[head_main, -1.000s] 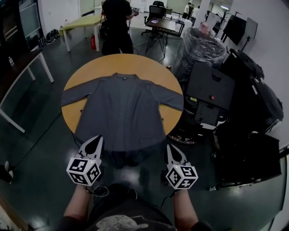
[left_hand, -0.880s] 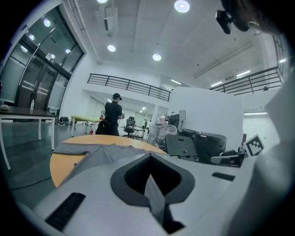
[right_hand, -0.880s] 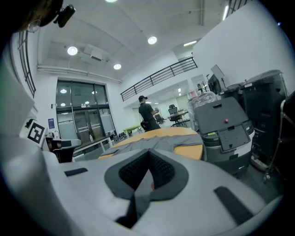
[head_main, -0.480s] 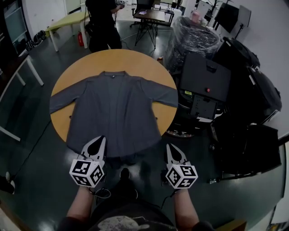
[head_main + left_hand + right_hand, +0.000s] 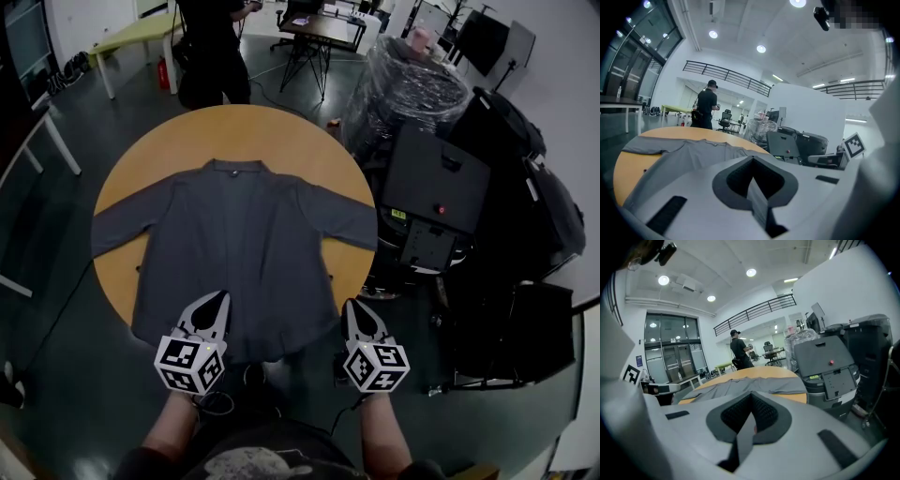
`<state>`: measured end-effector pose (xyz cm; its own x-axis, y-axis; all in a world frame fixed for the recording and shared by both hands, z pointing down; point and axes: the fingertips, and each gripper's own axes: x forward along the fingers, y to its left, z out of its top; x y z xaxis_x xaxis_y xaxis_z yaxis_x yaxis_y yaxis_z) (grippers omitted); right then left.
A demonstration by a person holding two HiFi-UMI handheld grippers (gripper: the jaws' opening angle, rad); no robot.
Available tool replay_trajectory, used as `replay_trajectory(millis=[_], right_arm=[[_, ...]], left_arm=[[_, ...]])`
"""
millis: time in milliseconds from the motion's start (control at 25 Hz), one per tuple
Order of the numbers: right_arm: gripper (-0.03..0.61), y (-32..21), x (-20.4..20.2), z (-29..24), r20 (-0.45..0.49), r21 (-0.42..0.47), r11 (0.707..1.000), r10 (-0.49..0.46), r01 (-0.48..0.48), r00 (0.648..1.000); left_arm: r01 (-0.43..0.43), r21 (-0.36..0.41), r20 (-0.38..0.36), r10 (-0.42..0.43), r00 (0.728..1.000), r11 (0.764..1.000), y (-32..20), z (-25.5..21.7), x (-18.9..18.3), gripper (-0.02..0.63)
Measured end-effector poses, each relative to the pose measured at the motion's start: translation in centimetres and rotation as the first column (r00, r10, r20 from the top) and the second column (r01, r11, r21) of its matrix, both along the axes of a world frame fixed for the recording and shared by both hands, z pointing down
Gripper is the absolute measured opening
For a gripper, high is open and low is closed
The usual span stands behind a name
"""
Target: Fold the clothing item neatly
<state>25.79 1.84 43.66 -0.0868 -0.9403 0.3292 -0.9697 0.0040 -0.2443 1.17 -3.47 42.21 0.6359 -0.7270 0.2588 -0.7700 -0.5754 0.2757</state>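
Both slid forward: left gripper (image 5: pixel 216 305) and right gripper (image 5: pixel 354 311) now near the shirt (image 5: pixel 244 244) hem, jaws closed and empty, nothing folded yet.

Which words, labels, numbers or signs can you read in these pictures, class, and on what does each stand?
No text is readable anywhere.
Yellow label on the black machine: too small to read.
Left gripper and right gripper: black-and-white square marker patterns only, no words.

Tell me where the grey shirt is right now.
In the head view the grey shirt lies spread flat on the round wooden table, centre frame, its hem nearest the left gripper and right gripper.
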Motion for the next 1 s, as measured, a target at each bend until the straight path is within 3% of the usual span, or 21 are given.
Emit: replay_trajectory(millis=[240, 680, 1000], right_arm=[[-0.011, -3.7, 0.8, -2.2, -0.014, 0.017, 0.999, 0.039, -0.039, 0.999], [-0.011, -5.6, 6.3, -1.4, -0.028, 0.001, 0.991, 0.137, -0.137, 0.990], [-0.011, -7.3, 11.8, -0.5, 0.008, 0.010, 0.998, 0.061, -0.061, 0.998]], left_arm=[[-0.057, -0.019, 0.001, 0.057, 0.998, 0.998, -3.5, -0.1, 1.7, 0.008], [-0.128, -0.017, -0.014, 0.127, 0.992, 0.992, -6.9, 0.4, 6.6, 0.008], [-0.031, -0.011, 0.027, 0.032, 0.999, 0.999, -6.9, 0.1, 10.7, 0.008]])
